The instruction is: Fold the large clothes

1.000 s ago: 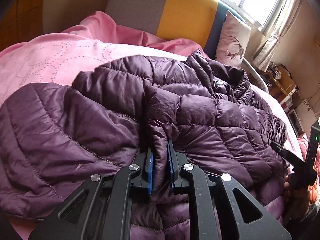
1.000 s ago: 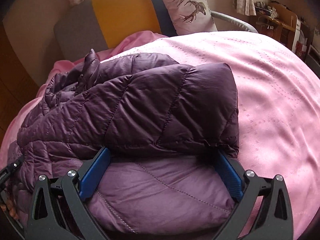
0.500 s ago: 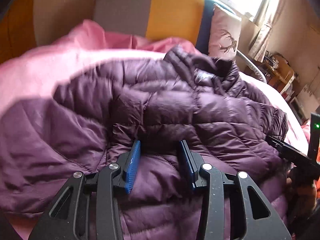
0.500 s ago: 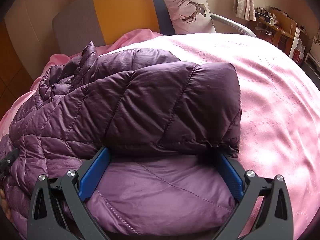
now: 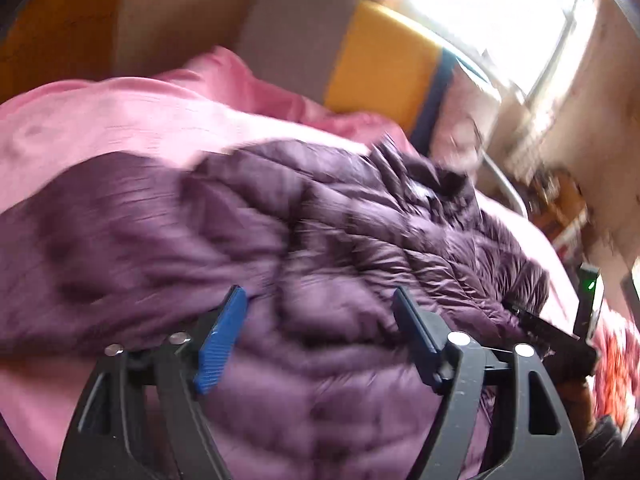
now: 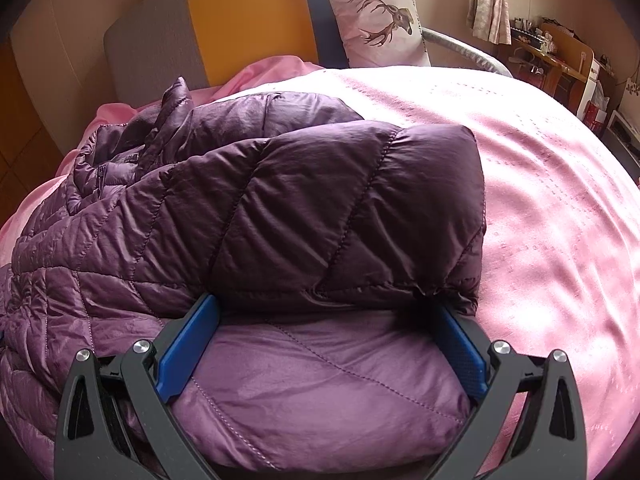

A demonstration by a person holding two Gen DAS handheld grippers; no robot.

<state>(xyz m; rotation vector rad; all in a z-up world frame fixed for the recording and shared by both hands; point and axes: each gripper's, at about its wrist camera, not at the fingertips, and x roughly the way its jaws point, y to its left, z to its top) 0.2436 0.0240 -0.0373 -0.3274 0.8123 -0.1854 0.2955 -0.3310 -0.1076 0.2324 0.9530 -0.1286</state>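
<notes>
Bedroom: bed [image 6: 540, 220], pillow [image 6: 376, 12], headboard [image 6: 248, 20]

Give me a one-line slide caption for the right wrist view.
Open right claw straddles the folded purple puffer jacket on a pink bedspread, deer-print pillow behind.

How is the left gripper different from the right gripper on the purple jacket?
The left gripper looks blurry; the right gripper looks sharp. The left fingers have just been opening and pinch nothing, with the purple jacket lying loose beneath. The right fingers stand wider, and a puffy fold fills their gap, though I cannot tell if they squeeze it. Both have black arms and blue pads and point at the same jacket.
</notes>
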